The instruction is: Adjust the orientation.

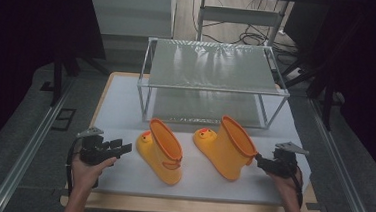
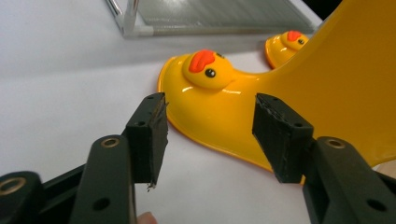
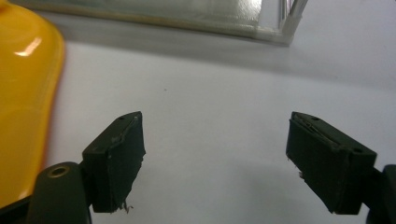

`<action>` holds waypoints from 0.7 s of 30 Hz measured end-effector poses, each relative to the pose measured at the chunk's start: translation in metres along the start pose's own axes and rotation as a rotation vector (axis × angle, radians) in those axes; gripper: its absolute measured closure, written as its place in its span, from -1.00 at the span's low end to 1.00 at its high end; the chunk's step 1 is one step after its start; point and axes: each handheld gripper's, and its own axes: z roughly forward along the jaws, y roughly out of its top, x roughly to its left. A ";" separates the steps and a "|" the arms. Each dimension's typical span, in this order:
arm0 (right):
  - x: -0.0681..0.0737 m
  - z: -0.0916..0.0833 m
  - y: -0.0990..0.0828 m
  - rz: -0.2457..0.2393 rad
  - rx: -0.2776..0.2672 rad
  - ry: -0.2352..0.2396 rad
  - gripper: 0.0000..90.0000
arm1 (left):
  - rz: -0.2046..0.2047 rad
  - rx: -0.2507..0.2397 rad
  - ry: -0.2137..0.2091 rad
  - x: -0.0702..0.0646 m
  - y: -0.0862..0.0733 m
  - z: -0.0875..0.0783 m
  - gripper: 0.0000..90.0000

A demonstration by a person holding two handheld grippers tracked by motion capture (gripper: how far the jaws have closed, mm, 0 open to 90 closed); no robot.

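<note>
We count two yellow boots, the left boot point(image 1: 161, 152) and the right boot point(image 1: 227, 147), one wire rack point(image 1: 212, 82) at the far side, and two grippers, the left gripper point(image 1: 123, 147) and the right gripper point(image 1: 261, 161).

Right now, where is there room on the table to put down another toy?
The white mat is bare left of the rack, and along the front edge below the two boots. It is crowded between the left boot and right boot.

No readable text, label, brand, number or sign anywhere.
</note>
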 end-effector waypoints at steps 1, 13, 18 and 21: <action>-0.002 -0.003 -0.001 0.007 -0.013 0.006 -0.53 | 0.004 0.000 -0.001 -0.001 0.001 -0.001 0.04; -0.011 -0.015 -0.006 0.016 -0.051 0.120 -0.20 | 0.041 0.028 0.007 -0.016 -0.002 -0.005 0.93; -0.010 -0.012 -0.008 0.026 -0.043 0.143 -0.19 | 0.053 0.041 0.006 -0.024 -0.004 -0.005 1.00; -0.008 -0.013 -0.005 0.011 -0.038 0.135 -0.18 | 0.066 0.048 -0.004 -0.034 -0.010 -0.006 1.00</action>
